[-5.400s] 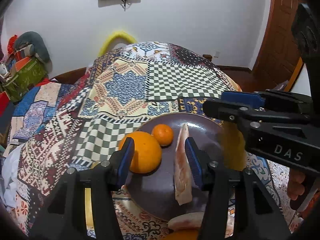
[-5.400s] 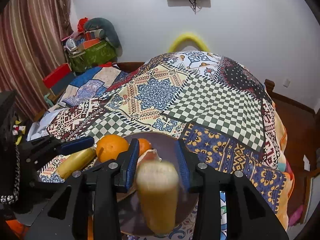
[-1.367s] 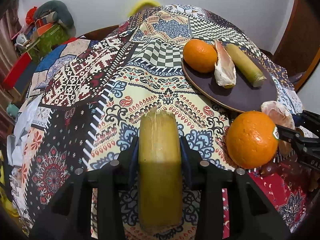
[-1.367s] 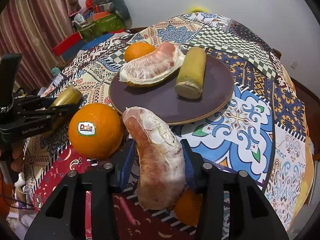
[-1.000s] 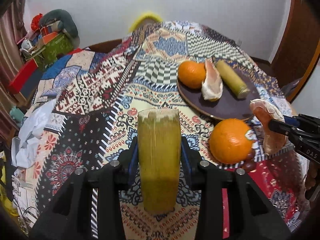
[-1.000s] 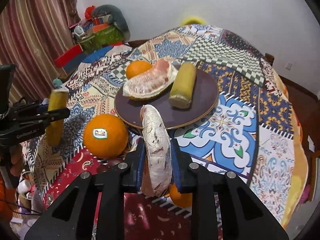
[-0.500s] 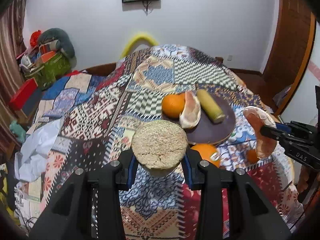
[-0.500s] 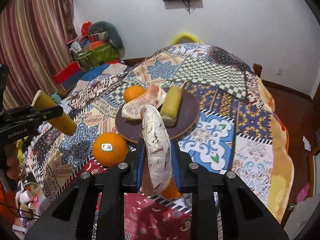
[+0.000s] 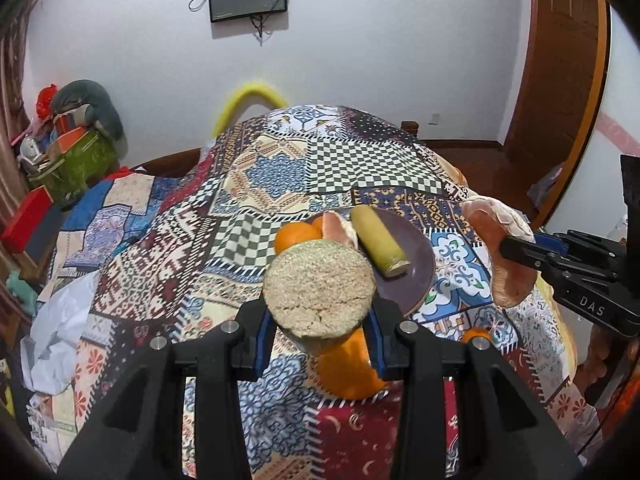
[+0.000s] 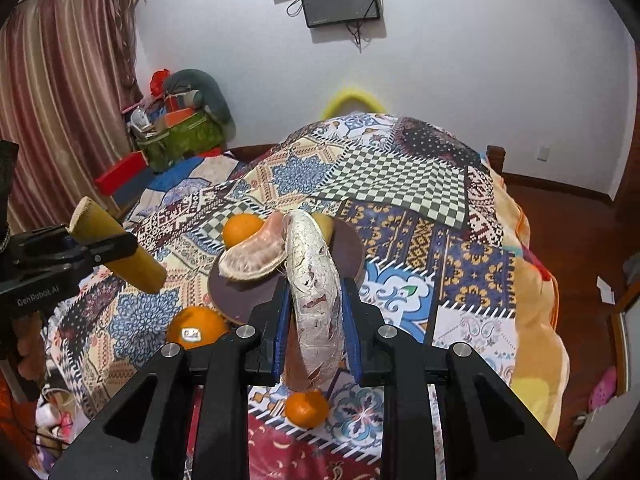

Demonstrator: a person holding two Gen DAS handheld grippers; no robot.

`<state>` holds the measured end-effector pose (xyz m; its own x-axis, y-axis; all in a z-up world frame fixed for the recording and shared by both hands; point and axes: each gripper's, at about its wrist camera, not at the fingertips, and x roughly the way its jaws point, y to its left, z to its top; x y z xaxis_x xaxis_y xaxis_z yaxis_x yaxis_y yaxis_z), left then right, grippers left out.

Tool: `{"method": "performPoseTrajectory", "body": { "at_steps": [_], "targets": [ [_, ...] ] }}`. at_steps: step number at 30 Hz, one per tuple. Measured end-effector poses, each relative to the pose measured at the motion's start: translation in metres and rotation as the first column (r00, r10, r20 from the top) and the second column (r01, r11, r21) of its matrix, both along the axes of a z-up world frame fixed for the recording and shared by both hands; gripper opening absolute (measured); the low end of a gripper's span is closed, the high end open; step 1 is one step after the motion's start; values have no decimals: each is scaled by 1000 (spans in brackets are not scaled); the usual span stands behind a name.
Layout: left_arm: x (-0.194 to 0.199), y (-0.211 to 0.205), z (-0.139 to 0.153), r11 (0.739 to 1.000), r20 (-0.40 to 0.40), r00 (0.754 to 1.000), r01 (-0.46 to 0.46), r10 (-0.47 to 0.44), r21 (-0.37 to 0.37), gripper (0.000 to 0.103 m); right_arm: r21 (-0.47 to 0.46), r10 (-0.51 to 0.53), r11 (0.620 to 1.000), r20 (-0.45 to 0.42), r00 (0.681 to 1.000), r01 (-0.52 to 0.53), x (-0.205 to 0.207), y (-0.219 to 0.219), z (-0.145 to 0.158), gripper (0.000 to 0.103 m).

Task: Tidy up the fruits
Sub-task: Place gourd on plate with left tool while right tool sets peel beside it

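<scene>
Both grippers have risen higher above the patchwork cloth (image 9: 168, 264) since the earlier frames. At lower centre of its view, the left gripper (image 9: 320, 320) clamps a sugarcane piece (image 9: 319, 300), cut end toward the camera. The right gripper (image 10: 314, 316) pinches a pomelo segment (image 10: 316, 292) at centre frame, above the plate (image 10: 348, 252).

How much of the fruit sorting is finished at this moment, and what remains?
Done: the dark round plate holds a small orange, a peeled pomelo wedge and a yellow cane stick. In hand: the left tool grips a second cane piece; the right tool grips another pomelo segment. Left on the patchwork cloth: a stickered orange and a tiny orange.
</scene>
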<state>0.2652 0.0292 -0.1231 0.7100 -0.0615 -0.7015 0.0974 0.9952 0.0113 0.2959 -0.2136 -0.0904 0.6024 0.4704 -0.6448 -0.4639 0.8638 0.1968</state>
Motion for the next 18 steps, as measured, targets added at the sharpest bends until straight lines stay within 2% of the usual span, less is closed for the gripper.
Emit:
{"method": "performPoseTrajectory", "body": {
  "at_steps": [10, 18],
  "targets": [
    [31, -23, -8, 999, -23, 999, 43, -44, -24, 38, -2, -7, 1000, 17, 1000, 7, 19, -3, -2, 22],
    [64, -43, -29, 995, -86, 993, 83, -87, -56, 38, 6, -4, 1000, 3, 1000, 4, 37, 0, -10, 22]
  ]
}}
